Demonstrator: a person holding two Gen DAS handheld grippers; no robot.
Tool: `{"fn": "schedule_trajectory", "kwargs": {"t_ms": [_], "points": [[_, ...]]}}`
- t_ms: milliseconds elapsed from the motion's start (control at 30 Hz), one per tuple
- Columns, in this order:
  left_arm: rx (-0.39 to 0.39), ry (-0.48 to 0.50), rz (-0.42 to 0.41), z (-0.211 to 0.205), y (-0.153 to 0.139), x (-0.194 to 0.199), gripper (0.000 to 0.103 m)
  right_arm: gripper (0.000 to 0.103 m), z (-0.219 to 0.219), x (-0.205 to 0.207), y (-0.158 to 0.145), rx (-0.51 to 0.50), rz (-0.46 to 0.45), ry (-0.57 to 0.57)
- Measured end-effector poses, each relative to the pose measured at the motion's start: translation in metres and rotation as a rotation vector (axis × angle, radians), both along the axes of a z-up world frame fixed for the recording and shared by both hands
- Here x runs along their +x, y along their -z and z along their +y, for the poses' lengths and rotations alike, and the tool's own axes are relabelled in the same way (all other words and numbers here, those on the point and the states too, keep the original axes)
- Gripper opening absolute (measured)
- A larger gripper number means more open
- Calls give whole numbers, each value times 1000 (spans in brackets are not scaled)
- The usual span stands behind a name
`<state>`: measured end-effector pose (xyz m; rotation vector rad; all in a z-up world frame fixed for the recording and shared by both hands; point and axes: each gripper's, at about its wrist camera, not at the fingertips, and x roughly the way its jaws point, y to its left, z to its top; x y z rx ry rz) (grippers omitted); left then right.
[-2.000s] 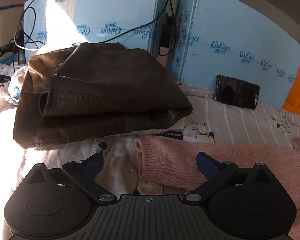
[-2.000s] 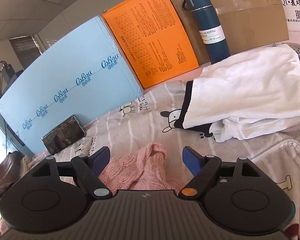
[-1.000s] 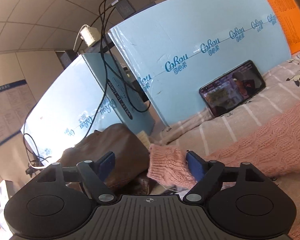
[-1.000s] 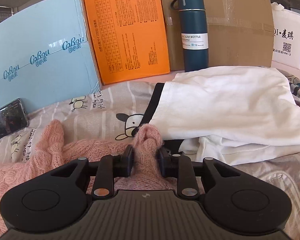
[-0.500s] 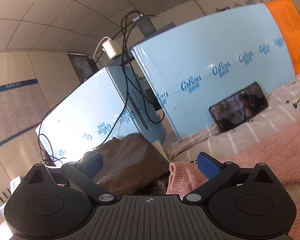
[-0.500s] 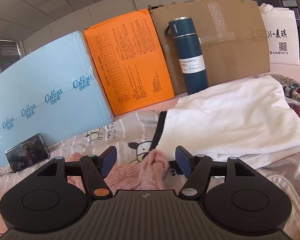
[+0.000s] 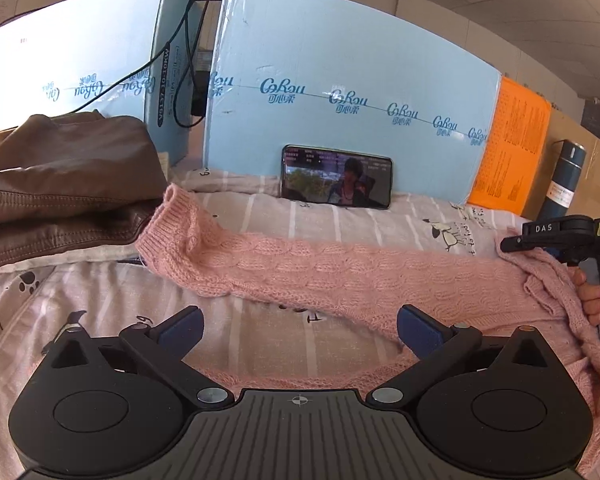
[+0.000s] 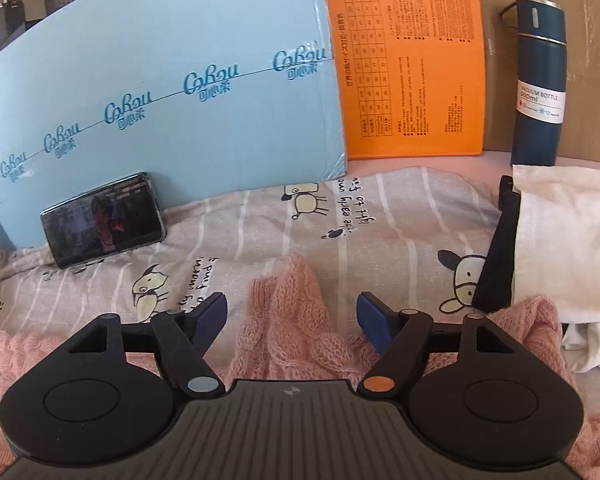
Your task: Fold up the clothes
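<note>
Pink knitted sweater [image 7: 340, 272] spread across the middle of the left wrist view, one sleeve stretched toward the cuff at centre left, lying on a striped bedsheet [image 7: 340, 216] printed with cartoon animals and the words "the early" readable in the right wrist view

Left gripper [image 7: 300, 330] at lower centre, jaws spread wide, nothing between them but bare sheet and a sweater edge, pads not touching

Right gripper [image 8: 292, 320] at lower centre of its own view, jaws closing, a bunched sleeve of the sweater [image 8: 292, 312] between them, pads not yet pressing on it

Seen at the right edge of the left view, a black tool marked "DAS", fingers [image 7: 592, 300] of a hand just beside the sweater

Behind, upper centre, a light blue box [image 7: 340, 80] printed "Cobou" again and again, a phone [image 7: 336, 176] propped against it with its screen lit

Right of that, an orange sheet [image 8: 412, 60] of small print in tables, then a dark blue flask [image 8: 538, 80] labelled "VACUUM BOTTLE 500ml" before brown cardboard

Folded brown jacket [image 7: 60, 184] at centre left, touching the sleeve cuff

White garment [image 8: 568, 240] with a black edge at right of the right view
</note>
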<state>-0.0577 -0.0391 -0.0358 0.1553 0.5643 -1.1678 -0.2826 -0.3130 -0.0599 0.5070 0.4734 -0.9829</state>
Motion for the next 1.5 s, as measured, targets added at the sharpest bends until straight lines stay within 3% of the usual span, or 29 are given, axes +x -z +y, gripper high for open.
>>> {"fn": "schedule_trajectory", "kwargs": {"t_ms": [67, 133, 333, 633, 867, 1100, 1267, 1333, 1433, 1500], "points": [[4, -4, 24, 2, 1, 4, 103, 22, -9, -5, 10, 39, 2, 9], [6, -7, 34, 2, 2, 5, 103, 12, -8, -14, 11, 36, -42, 13], [28, -26, 64, 0, 6, 11, 103, 10, 17, -53, -23, -14, -300, -28], [55, -35, 79, -2, 11, 12, 103, 10, 117, -139, -82, -205, -564, -161], [54, -36, 79, -2, 12, 12, 103, 10, 201, -206, -83, -319, -576, -154], [52, -38, 79, -2, 13, 12, 103, 10, 249, -269, -49, -286, -535, -23], [51, -39, 79, -2, 13, 11, 103, 10, 262, -287, -19, -173, -433, 8], [51, -38, 78, -2, 13, 12, 103, 12, 266, -287, -6, -113, -385, -19], [50, -38, 78, -1, 13, 12, 103, 28, 274, -288, 2, -52, -324, -74], [46, -38, 81, -1, 12, 13, 103, 68, 282, -295, -4, -60, -359, -112]]}}
